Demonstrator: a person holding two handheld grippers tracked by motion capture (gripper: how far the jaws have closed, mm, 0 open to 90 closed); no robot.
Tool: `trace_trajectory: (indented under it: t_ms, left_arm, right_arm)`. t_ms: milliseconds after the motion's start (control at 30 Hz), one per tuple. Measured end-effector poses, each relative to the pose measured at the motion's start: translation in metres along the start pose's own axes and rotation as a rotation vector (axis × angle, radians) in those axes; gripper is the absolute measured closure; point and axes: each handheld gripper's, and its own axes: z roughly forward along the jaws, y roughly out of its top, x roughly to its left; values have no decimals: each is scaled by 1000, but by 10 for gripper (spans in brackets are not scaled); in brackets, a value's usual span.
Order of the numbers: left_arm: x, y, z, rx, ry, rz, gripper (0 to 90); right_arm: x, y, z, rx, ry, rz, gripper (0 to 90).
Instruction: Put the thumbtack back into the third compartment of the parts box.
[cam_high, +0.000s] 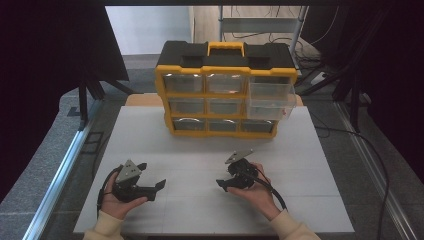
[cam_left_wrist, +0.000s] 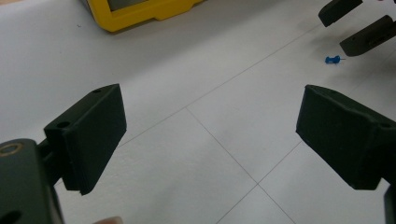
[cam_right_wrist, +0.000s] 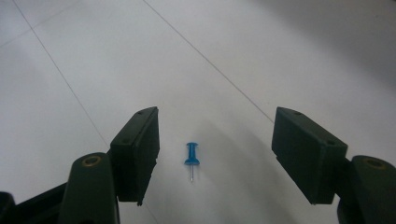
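A white counter (cam_high: 150, 150) is seen carrying a yellow-and-black drawer organiser (cam_high: 225, 90) at its far side, one clear drawer (cam_high: 270, 100) at the upper right pulled out; nearer the person, the left tool (cam_high: 150, 189) is held low with its jaws apart and empty; the right tool (cam_right_wrist: 215, 154) is poised with its jaws wide apart, a blue pushpin (cam_right_wrist: 191, 156) lying flat on the counter between them, untouched, nearer one jaw. For a sound pick, the tool should be centred over the plastic head, lowered until the jaws almost meet the counter, then closed gently across the head rather than the pin.
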Motion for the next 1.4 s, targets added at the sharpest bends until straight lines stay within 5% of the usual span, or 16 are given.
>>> trace_trajectory:
  t_ms: [367, 700, 900, 1400]
  left_arm:
    - [0, 0, 1, 5, -1, 1, 87]
    - [-1, 0, 1, 11, -1, 7, 87]
    - [-1, 0, 1, 10, -2, 8, 88]
    - [0, 0, 1, 5, 1, 4, 88]
  right_arm:
    - [7, -6, 13, 51, -16, -31, 364]
    - [14, -4, 10, 84, -12, -92, 771]
    - [15, -4, 9, 91, -7, -89, 822]
    - [6, 4, -17, -64, 27, -33, 826]
